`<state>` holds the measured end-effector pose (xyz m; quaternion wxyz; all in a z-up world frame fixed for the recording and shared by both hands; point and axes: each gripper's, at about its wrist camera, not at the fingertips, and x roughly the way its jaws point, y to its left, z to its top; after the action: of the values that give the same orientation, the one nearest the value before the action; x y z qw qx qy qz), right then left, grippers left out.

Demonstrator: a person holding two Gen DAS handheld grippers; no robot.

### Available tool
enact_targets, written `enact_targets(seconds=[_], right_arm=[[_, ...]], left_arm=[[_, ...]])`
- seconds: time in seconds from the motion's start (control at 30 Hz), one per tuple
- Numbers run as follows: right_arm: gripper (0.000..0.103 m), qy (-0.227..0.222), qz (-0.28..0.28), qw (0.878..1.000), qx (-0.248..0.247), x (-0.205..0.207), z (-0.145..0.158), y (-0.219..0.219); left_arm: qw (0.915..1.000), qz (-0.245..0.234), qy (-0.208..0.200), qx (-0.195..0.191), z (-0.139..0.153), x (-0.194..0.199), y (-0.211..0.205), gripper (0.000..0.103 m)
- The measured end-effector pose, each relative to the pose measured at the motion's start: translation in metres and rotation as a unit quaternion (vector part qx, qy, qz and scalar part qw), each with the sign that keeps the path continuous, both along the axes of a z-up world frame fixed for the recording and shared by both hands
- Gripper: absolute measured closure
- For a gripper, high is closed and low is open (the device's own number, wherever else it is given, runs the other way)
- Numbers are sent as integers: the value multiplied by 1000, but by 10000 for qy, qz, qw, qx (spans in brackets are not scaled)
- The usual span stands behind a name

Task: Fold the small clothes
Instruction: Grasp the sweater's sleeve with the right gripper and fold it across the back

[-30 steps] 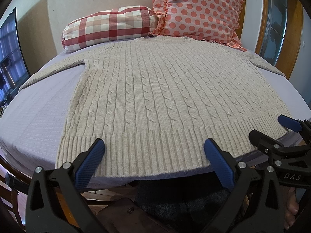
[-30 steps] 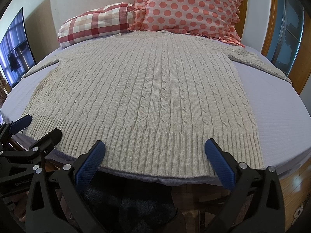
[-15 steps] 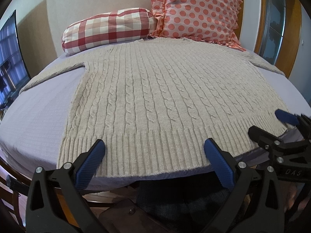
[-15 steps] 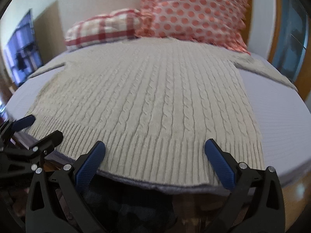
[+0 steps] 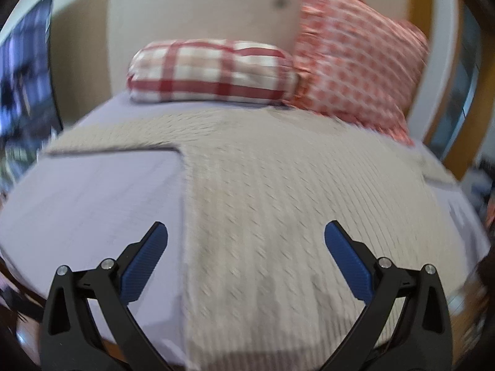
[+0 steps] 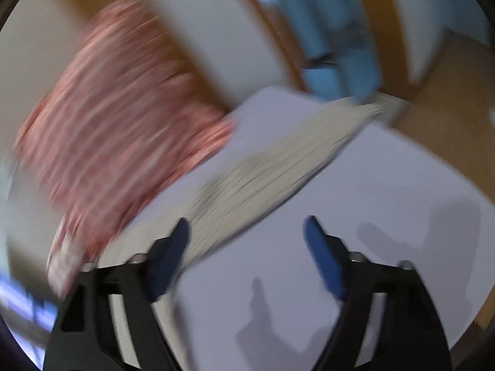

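A cream cable-knit sweater (image 5: 294, 204) lies flat, face up, on a lilac bed sheet (image 5: 102, 204). My left gripper (image 5: 244, 256) is open and empty, above the sweater's left side near its left edge; the left sleeve (image 5: 102, 137) stretches out to the left. The right wrist view is heavily blurred. My right gripper (image 6: 246, 247) is open and empty above the sheet, with the sweater's right sleeve (image 6: 278, 160) running diagonally just ahead of its left finger.
A red-checked pillow (image 5: 213, 77) and a pink polka-dot cushion (image 5: 355, 61) sit at the head of the bed; the cushion (image 6: 117, 114) is left of the right gripper. A dark screen (image 5: 24, 86) stands far left. A wooden door frame (image 6: 278, 46) lies beyond.
Both grippers have moved forward from the hem over the bed. The left one shifted left and up the sweater's side. The right one swung quickly right toward the right sleeve. Both stay open.
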<state>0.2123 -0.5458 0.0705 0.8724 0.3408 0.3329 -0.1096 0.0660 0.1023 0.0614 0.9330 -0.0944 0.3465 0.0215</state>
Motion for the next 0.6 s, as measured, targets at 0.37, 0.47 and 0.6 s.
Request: enact_targets(seconds=[0.37, 0.47, 0.6], right_arm=[[56, 369, -1532, 9819, 1055, 67, -75, -115], [94, 456, -1563, 9834, 798, 73, -78, -119], [95, -29, -1393, 9884, 609, 67, -61, -108]], left_arm=[[9824, 1510, 239, -1071, -11, 46, 103, 2], [9800, 1683, 313, -1011, -13, 50, 117, 2], [9767, 1864, 384, -988, -16, 49, 135, 2]])
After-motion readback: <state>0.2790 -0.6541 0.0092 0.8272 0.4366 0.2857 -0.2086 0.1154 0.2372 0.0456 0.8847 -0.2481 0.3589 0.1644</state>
